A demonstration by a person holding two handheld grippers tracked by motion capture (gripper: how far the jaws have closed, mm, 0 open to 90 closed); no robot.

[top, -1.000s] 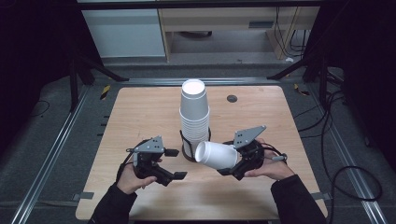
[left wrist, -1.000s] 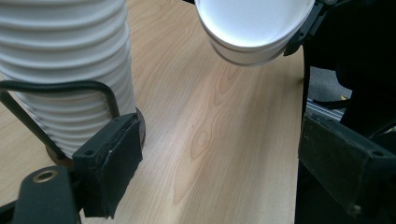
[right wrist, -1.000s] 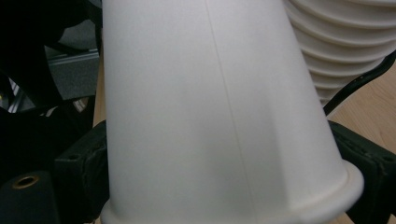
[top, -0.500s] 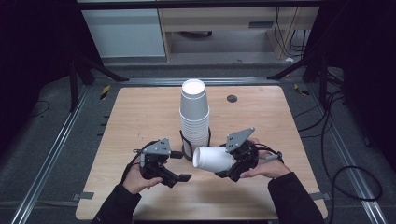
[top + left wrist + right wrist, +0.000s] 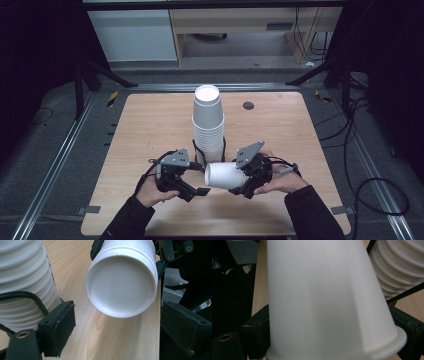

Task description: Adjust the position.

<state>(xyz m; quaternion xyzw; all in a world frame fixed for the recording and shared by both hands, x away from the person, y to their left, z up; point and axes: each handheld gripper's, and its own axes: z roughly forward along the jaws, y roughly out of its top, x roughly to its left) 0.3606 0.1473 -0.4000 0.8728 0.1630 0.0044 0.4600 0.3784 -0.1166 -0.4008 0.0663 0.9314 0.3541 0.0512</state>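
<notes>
Dim room; grey floor (image 5: 60,145) with metal rails (image 5: 47,170) around a wooden table (image 5: 150,125); pale cabinets (image 5: 140,35) at the frame's top.

Black tongs (image 5: 199,190), grey three-cornered plates, trailing cables, dark sleeves

Left tongs (image 5: 200,191) agape, right tongs (image 5: 239,181) clamped, facing inward.

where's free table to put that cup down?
Bare wood left of the cup stack out to the table edge, and right of it except the small dark disc. Crowded at the near middle: the left gripper, the right gripper and its held cup sit just before the stack.
</notes>
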